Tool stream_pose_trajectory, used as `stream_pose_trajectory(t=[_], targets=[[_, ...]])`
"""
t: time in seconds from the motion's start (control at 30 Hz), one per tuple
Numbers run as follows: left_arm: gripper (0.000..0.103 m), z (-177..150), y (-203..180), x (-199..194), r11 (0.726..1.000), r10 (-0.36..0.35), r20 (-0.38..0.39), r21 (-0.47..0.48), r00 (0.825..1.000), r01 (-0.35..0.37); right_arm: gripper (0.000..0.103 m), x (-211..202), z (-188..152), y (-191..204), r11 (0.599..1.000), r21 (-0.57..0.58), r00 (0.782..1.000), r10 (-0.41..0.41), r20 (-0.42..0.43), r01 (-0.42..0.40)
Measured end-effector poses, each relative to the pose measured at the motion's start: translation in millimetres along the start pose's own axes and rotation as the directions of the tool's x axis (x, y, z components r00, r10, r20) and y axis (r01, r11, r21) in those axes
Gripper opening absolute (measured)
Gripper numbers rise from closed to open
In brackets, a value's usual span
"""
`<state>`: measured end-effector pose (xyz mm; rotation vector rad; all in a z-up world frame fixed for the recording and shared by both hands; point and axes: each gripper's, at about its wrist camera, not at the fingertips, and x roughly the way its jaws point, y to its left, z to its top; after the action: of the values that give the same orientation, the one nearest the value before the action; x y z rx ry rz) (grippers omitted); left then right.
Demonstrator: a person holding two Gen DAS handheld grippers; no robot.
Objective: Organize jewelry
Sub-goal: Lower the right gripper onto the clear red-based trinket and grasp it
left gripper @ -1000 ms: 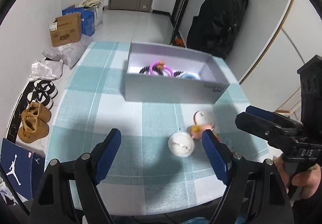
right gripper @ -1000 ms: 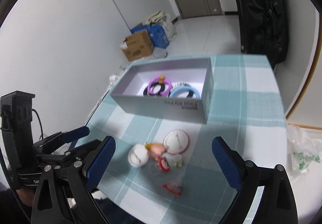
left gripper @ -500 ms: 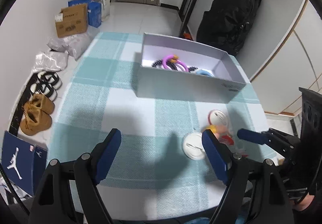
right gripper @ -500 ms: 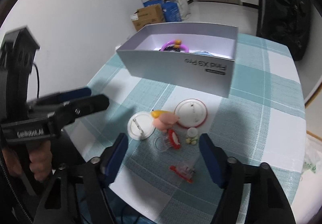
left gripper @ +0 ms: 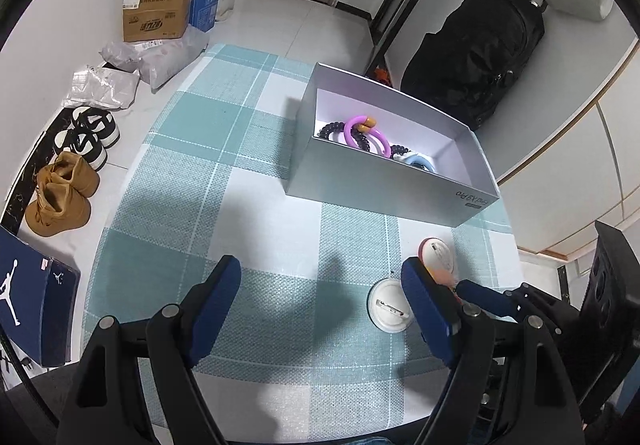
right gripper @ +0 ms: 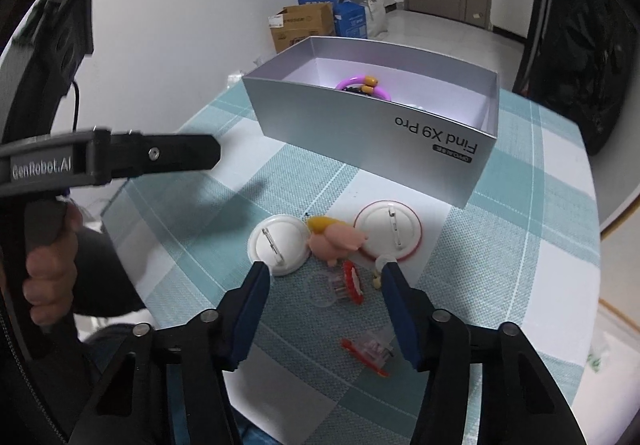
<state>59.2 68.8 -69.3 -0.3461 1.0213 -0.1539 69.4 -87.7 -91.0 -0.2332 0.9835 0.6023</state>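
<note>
On the teal checked tablecloth (left gripper: 256,205) stands one open silver box (right gripper: 360,133), and inside it I count three bracelets: a purple ring (left gripper: 366,133), a dark beaded one (left gripper: 332,130) beneath it, and a pale blue one (left gripper: 418,159) toward the far end. Loose on the cloth in front of the box lie two round white badges, pin side up: a plain one (right gripper: 279,244) and a red-rimmed one (right gripper: 387,230). Between them rests a single pink pig figure (right gripper: 338,239) with a yellow piece at its head. Nearer the table edge sit two small red-and-clear clips, one (right gripper: 347,282) just below the pig, the other (right gripper: 370,352) closer in, plus a tiny pale bead piece (right gripper: 382,265).

The right gripper (right gripper: 325,295) tilts steeply down over the nearer clips; its blue fingers (right gripper: 252,305) are closing, with the upper clip between them, not yet pinched. The left gripper (left gripper: 320,295) also points downward, fingers spread wide over bare cloth, nothing between them. A hand (right gripper: 48,273) grips its handle at the table's left edge.
</note>
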Motion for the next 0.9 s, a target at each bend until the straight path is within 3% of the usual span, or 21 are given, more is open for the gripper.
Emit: stream_pose_trajectory(t=[0.17, 0.23, 0.33, 0.53, 0.9], targets=[[0.079, 1.3, 0.8, 0.5, 1.0, -0.008, -0.006, -0.011, 1.0, 0.008, 0.048, 3.3, -3.4, 16.0, 0.99, -0.109, 0.996, -0.091, 0.002, 0.091], [0.079, 1.6, 1.7, 0.5, 1.0, -0.013, -0.008, -0.015, 1.0, 0.013, 0.036, 5.2, -5.5, 21.2, 0.986, -0.14, 0.996, -0.089, -0.008, 0.087], [0.079, 1.0, 2.4, 0.3, 1.0, -0.009, -0.006, -0.016, 1.0, 0.009, 0.028, 8.0, -6.9, 23.7, 0.986, -0.148, 0.996, -0.083, -0.019, 0.08], [0.079, 0.0, 3.4, 2.3, 1.0, -0.002, -0.014, -0.021, 1.0, 0.001, 0.027, 4.8, -3.5, 11.9, 0.994, -0.095, 0.998, -0.053, -0.021, 0.051], [0.079, -6.2, -7.8, 6.8, 0.999, -0.009, -0.036, 0.039, 0.999, 0.01, 0.027, -29.0, 13.2, -18.7, 0.997, 0.076, 0.996, 0.02, 0.092, -0.027]])
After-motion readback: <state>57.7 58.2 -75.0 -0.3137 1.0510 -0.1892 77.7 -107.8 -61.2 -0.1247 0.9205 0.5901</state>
